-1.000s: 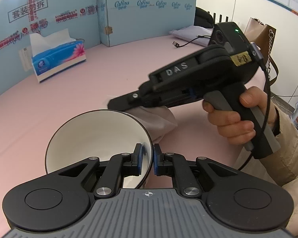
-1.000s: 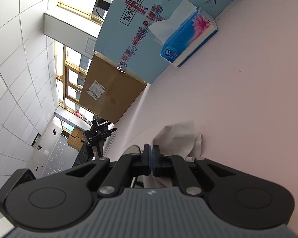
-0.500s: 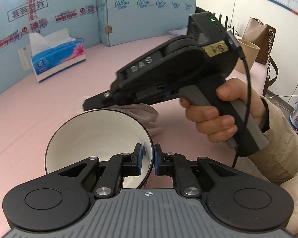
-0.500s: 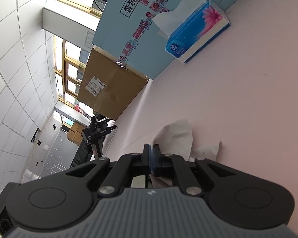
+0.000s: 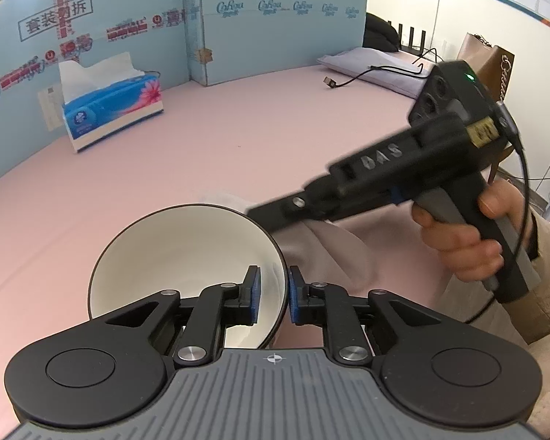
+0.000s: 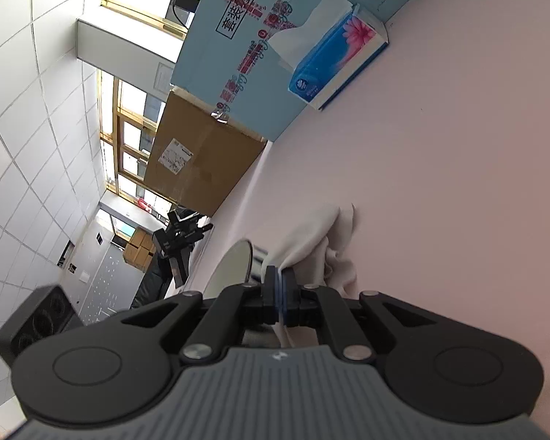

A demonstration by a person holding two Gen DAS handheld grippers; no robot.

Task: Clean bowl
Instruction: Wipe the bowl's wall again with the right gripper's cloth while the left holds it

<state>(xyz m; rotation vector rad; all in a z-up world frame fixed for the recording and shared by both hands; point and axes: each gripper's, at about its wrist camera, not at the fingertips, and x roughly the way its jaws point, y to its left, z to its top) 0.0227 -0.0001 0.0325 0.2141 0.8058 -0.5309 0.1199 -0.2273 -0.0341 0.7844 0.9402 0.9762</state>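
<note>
The pink tabletop (image 5: 238,154) carries everything. The white bowl (image 5: 179,253) sits tilted at its near edge, and the left gripper (image 5: 273,295) is clamped on the bowl's rim, one pad inside and one outside. Just right of the bowl, the right gripper (image 6: 279,289) is pinched tight on a pale cloth (image 6: 322,242) that trails beside the rim. A tissue box (image 5: 110,110) stands well beyond the bowl, by the blue panel (image 5: 275,29).
</note>
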